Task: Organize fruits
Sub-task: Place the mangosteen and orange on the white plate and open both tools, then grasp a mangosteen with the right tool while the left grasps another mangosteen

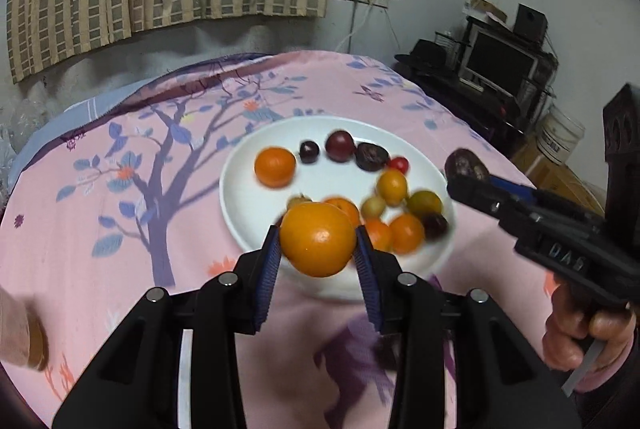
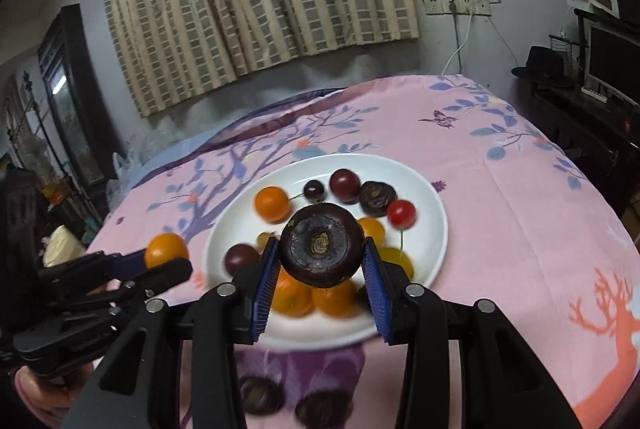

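Observation:
My left gripper (image 1: 317,235) is shut on a big orange (image 1: 318,249), held in the air above the near rim of the white plate (image 1: 240,189). In the right wrist view that gripper (image 2: 170,263) and its orange (image 2: 165,247) hang left of the plate (image 2: 430,213). My right gripper (image 2: 320,243) is shut on a dark purple round fruit (image 2: 322,253), lifted over the plate's middle. The left wrist view shows it (image 1: 466,179) right of the plate, gripping the dark fruit (image 1: 464,163). Several small oranges, dark fruits and a red tomato (image 2: 401,213) lie on the plate.
The plate rests on a pink floral cloth (image 2: 500,213). Two dark round fruits (image 2: 260,395) lie on the cloth near its front edge. A brown jar-like thing (image 1: 24,341) stands at the near left. A black desk with a monitor (image 1: 496,63) is at the far right.

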`<action>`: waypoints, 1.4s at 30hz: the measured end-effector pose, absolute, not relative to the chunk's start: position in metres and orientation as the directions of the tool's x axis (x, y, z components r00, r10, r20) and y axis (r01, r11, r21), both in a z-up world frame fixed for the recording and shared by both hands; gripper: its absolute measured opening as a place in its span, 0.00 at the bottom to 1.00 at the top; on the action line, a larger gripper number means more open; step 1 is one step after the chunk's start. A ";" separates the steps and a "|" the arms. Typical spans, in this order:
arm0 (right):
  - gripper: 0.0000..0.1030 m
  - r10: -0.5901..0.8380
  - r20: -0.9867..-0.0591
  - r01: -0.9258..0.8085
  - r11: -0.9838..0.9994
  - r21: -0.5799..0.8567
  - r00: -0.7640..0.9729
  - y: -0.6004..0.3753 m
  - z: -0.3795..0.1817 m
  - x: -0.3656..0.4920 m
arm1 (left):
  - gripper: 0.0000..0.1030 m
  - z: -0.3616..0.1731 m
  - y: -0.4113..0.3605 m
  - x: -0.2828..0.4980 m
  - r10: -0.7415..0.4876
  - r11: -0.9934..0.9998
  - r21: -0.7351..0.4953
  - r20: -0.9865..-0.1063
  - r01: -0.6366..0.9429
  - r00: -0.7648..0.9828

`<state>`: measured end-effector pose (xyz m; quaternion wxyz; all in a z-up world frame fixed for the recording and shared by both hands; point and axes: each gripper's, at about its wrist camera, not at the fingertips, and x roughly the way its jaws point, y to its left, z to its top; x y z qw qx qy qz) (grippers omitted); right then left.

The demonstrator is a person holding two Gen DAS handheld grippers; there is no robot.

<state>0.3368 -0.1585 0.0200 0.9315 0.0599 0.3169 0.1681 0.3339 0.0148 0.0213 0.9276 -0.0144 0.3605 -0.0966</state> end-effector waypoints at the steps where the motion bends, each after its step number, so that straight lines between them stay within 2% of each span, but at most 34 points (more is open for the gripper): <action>1: 0.41 0.341 -0.577 -0.263 0.940 0.216 0.742 -0.158 0.016 0.348 | 0.36 0.021 0.014 0.344 -0.179 0.983 -0.089 -0.667 0.161 0.724; 7: 0.41 0.313 -0.598 -0.250 0.950 0.188 0.738 -0.154 0.001 0.382 | 0.36 0.008 0.003 0.401 -0.121 0.991 -0.041 -0.697 0.129 0.706; 12: 0.41 0.313 -0.608 -0.251 0.950 0.188 0.730 -0.156 -0.005 0.392 | 0.37 0.000 -0.004 0.419 -0.085 0.994 -0.014 -0.718 0.107 0.691; 14: 0.46 0.317 -0.610 -0.250 0.949 0.194 0.726 -0.158 -0.004 0.391 | 0.57 0.001 -0.006 0.415 -0.057 0.996 0.007 -0.708 0.088 0.704; 15: 0.46 0.319 -0.610 -0.251 0.948 0.196 0.726 -0.159 -0.003 0.390 | 0.74 0.004 -0.007 0.411 -0.036 0.997 0.025 -0.698 0.074 0.715; 16: 0.47 0.322 -0.603 -0.253 0.947 0.200 0.730 -0.160 0.000 0.387 | 0.80 0.008 -0.008 0.404 -0.014 0.997 0.045 -0.677 0.060 0.736; 19: 0.49 0.337 -0.585 -0.268 0.941 0.205 0.738 -0.162 0.009 0.376 | 0.87 0.018 -0.009 0.386 0.016 0.995 0.083 -0.654 0.051 0.756; 29: 0.54 0.391 -0.562 -0.326 0.920 0.217 0.729 -0.170 0.015 0.313 | 0.95 0.020 0.003 0.315 0.010 0.998 0.059 -0.655 0.037 0.755; 38: 0.55 0.351 -0.681 -0.320 0.931 0.179 0.642 -0.173 -0.025 0.277 | 0.95 -0.034 0.038 0.284 0.007 0.999 -0.025 -0.746 -0.039 0.666; 42: 0.55 0.323 -0.729 -0.357 0.927 0.116 0.603 -0.160 -0.038 0.267 | 0.95 -0.033 0.047 0.278 -0.014 0.995 -0.074 -0.741 -0.060 0.671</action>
